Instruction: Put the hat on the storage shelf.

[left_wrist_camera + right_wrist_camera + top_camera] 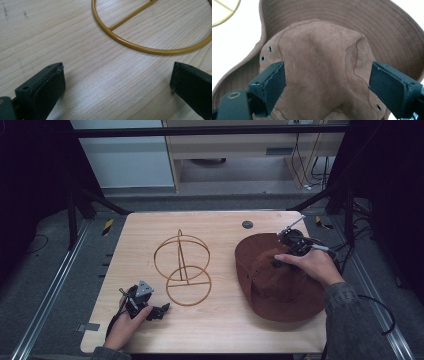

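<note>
Brown suede hat [319, 75] lies directly under the right hand-held gripper [327, 82], jaws wide astride its crown, gripping nothing; the left hand-held gripper [117, 82], also wide open, rests well apart.

1. A brown suede hat [280, 280] with a wide stitched brim lies crown-up on the table's right half, its crown dented, small metal eyelets at the sides.
2. A gold wire stand [182, 267] stands just left of it, apart.

The hat [280, 280] is reddish-brown suede with stitched rings around its brim, the wire stand [181, 269] is mustard yellow, and the table [220, 325] is pale, fine-grained wood.
</note>
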`<state>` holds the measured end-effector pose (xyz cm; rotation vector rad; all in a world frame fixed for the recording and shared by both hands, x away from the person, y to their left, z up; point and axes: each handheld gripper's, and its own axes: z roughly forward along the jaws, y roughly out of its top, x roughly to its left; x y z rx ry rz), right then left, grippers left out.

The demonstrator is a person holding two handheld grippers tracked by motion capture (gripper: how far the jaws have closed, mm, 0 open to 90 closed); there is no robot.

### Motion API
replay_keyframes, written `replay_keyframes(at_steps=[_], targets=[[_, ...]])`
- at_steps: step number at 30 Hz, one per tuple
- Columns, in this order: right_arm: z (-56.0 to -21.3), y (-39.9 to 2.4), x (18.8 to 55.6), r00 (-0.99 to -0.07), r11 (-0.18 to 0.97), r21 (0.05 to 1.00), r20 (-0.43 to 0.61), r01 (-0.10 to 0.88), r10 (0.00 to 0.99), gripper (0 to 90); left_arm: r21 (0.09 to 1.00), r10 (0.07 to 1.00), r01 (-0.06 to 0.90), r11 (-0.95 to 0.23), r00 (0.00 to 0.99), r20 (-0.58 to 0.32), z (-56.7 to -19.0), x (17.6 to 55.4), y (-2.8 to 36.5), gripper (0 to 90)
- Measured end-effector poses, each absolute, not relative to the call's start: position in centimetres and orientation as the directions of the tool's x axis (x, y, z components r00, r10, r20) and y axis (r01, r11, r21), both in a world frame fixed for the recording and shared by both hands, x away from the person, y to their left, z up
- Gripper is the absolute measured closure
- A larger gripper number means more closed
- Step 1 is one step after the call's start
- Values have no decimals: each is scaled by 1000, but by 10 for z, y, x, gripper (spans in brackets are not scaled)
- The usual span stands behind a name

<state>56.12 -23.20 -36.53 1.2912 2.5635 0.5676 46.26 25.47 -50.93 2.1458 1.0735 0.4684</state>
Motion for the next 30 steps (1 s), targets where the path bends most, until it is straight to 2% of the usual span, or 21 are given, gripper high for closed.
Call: replay_keyframes(at_steps=[14,21,30], targets=[[-378,-229,569,-605,557,401,-9,727,796,200,712,804,558,-426,594,15,-509,462,255,0],[-385,-233,570,-603,556,387,0,735,798,256,712,804,558,-426,594,16,-509,462,255,0],[-392,-233,570,-624,581,369,-4,726,782,373,712,804,558,-426,594,15,-509,462,255,0]])
